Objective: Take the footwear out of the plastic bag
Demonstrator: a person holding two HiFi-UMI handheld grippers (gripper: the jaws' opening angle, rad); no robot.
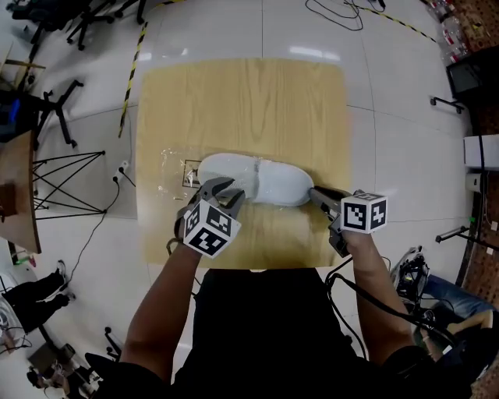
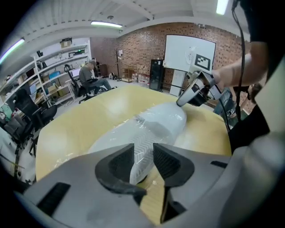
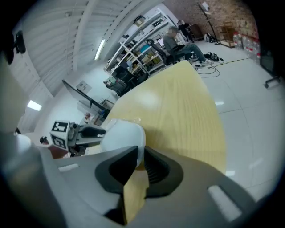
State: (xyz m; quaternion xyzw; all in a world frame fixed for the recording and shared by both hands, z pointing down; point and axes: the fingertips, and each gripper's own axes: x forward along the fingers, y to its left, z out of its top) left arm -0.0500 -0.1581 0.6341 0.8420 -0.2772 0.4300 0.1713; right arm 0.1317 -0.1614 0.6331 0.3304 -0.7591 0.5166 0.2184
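Left claw (image 1: pixel 228 189) wide astride shoe (image 1: pixel 269 183), right claw (image 1: pixel 316 193) tight on its end, bag (image 1: pixel 173 167) beside.

Looks like a robotics lab or workshop with an office corner. Pairs a bare brick wall (image 2: pixel 142 42) with a whiteboard (image 2: pixel 189 52), strip lights (image 2: pixel 106 24) overhead and open shelving (image 2: pixel 51 67) stacked with boxes and gear. Seats a person (image 2: pixel 91 75) at a desk beside the shelves, with black office chairs (image 2: pixel 26 111) close by. Spreads a pale tiled floor (image 1: pixel 390 156), strewn with loose cables (image 1: pixel 335 14), black-and-yellow hazard tape (image 1: pixel 134 66) and tripod stands (image 1: pixel 66 183), around a light wooden table (image 1: pixel 242 101).
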